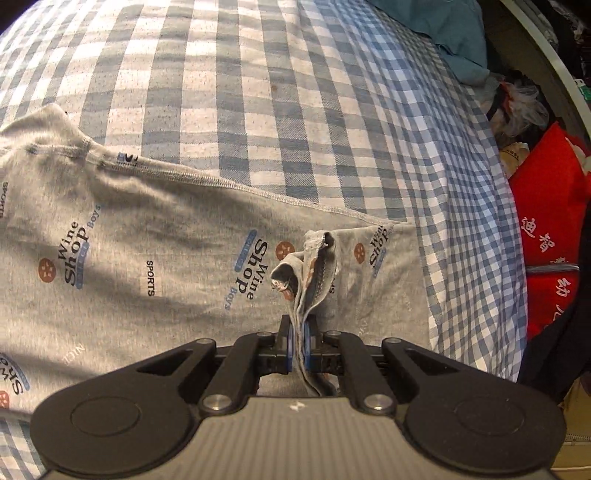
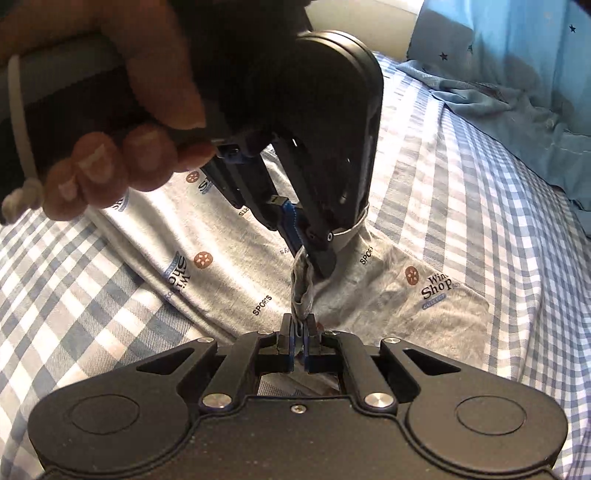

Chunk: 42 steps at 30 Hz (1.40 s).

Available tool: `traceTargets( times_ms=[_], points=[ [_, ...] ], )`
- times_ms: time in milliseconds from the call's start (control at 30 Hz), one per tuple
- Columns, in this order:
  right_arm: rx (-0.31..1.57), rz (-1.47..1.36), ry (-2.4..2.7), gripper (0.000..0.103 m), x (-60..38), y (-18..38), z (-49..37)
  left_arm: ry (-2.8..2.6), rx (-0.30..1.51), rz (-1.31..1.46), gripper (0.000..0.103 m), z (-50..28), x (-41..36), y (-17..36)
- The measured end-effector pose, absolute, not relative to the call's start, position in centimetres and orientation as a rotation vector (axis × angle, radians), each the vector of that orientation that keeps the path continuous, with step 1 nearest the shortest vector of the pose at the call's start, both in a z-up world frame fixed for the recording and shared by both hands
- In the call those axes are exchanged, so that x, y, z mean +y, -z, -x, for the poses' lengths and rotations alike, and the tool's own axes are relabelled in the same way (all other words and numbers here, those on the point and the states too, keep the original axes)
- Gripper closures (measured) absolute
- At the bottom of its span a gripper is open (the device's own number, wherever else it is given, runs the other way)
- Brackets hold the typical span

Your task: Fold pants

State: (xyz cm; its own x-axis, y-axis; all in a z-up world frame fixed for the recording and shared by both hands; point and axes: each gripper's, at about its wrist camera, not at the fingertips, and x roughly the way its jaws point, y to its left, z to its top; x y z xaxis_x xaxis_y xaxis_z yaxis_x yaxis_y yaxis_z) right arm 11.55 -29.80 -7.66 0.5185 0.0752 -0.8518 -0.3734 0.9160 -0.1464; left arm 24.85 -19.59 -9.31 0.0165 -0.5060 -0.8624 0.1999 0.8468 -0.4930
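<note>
Grey printed pants (image 1: 147,236) lie spread on a blue-and-white checked bed sheet (image 1: 258,92). My left gripper (image 1: 299,332) is shut on a bunched edge of the pants, which sticks up between its blue pads. In the right wrist view the pants (image 2: 229,258) lie across the sheet. My right gripper (image 2: 300,325) is shut on the same bunched strip of fabric. The left gripper (image 2: 308,254) shows there too, held by a hand, pinching the strip just beyond my right fingertips.
The bed's right edge (image 1: 491,221) drops off to a red bag with white characters (image 1: 546,229) and clutter. A teal cloth (image 1: 443,26) lies at the far corner. A blue star-print pillow or blanket (image 2: 517,74) lies at the right in the right wrist view.
</note>
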Motion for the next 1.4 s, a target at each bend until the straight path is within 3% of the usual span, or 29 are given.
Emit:
traceTargets(
  times_ms=[167,433,800,867,900,967,1000,1033,1067,1167,1267,1333,1400],
  points=[
    [0.979,0.316,-0.249,0.100,-27.5,5.5,-11.5,0.611,1.424,0.245,0.098,-25.0,-16.9,7.4],
    [0.951,0.310,-0.389,0.100,-19.8,2.9,-12.5,0.571,1.404,0.288,0.098,-26.0,-6.5,5.9],
    [1.015,0.388,-0.549,0.098,-11.2,6.1,-15.3,0.486,1.402,0.275,0.098,-26.8,0.0,9.8],
    [1.033,0.396,-0.540,0.091,-11.2,6.4,-15.4,0.481,1.411,0.281,0.096,-26.9,0.5,10.7],
    [1.038,0.398,-0.534,0.087,-11.3,6.5,-15.2,0.465,1.408,0.274,0.090,-26.7,0.7,11.0],
    [1.052,0.389,-0.518,0.068,-11.8,6.7,-14.9,0.433,1.406,0.257,0.066,-26.7,1.1,11.4],
    [1.057,0.381,-0.510,0.063,-12.2,6.7,-14.7,0.405,1.404,0.259,0.048,-26.5,1.5,11.5],
    [1.059,0.374,-0.499,0.051,-12.7,6.6,-14.5,0.377,1.397,0.266,0.038,-26.4,2.0,11.5],
    [1.058,0.369,-0.485,0.037,-13.4,6.5,-14.3,0.351,1.388,0.272,0.035,-26.2,2.4,11.5],
    [1.045,0.358,-0.418,0.017,-15.8,6.5,-13.4,0.264,1.355,0.270,0.016,-25.5,2.9,11.3],
    [1.035,0.369,-0.287,0.004,-18.9,7.2,-13.5,0.192,1.302,0.214,0.008,-24.9,2.1,11.1],
    [1.032,0.382,-0.162,0.003,-21.4,7.9,-14.3,0.170,1.283,0.173,0.001,-24.7,1.1,11.3],
    [1.017,0.391,-0.089,0.001,-23.8,8.2,-15.7,0.134,1.277,0.141,0.001,-24.7,-0.2,11.5]
  ],
)
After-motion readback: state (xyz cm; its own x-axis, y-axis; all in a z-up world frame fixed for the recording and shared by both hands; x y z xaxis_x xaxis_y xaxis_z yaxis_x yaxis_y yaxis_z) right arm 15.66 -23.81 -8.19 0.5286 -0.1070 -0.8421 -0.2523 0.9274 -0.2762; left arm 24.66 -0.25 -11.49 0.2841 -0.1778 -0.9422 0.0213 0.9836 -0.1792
